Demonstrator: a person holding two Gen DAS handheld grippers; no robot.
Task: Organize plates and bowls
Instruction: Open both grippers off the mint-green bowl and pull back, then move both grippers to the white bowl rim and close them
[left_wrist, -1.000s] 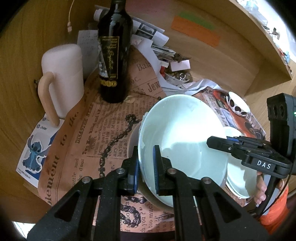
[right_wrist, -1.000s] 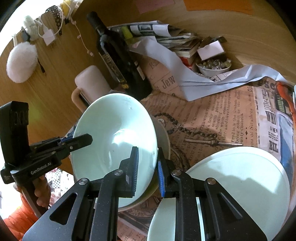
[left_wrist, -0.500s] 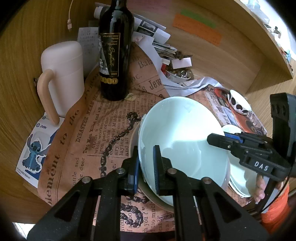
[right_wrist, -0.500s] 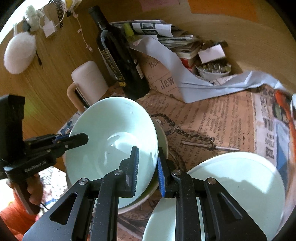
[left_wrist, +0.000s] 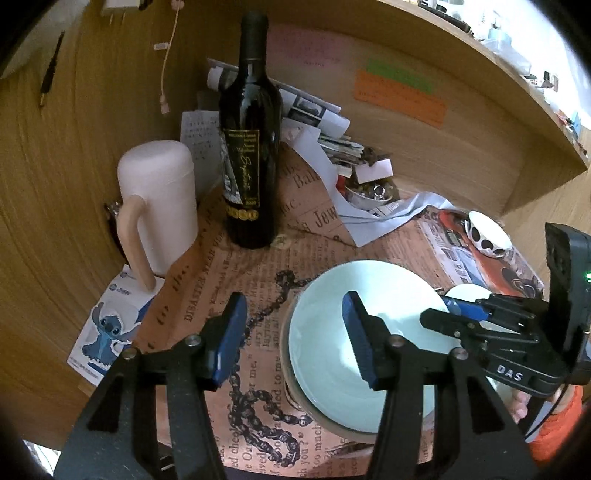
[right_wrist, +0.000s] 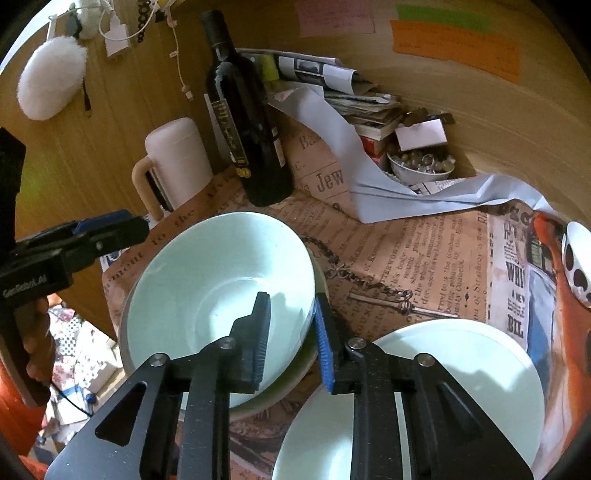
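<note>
The pale green bowl (right_wrist: 221, 288) sits nested in a darker bowl (left_wrist: 325, 421) on the newspaper (left_wrist: 258, 273). The left gripper (left_wrist: 293, 334), just opening, straddles its rim without touching. The right gripper (right_wrist: 291, 332), parting slightly, still brackets the rim beside a green plate (right_wrist: 461, 387).

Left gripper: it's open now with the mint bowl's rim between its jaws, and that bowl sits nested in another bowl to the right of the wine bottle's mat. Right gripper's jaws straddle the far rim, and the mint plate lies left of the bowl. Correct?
One slip: the mint plate lies right of the mint bowl, not left, as the right wrist view shows. The rest holds: left gripper has just been opening, rim between its jaws; right gripper likewise.
</note>
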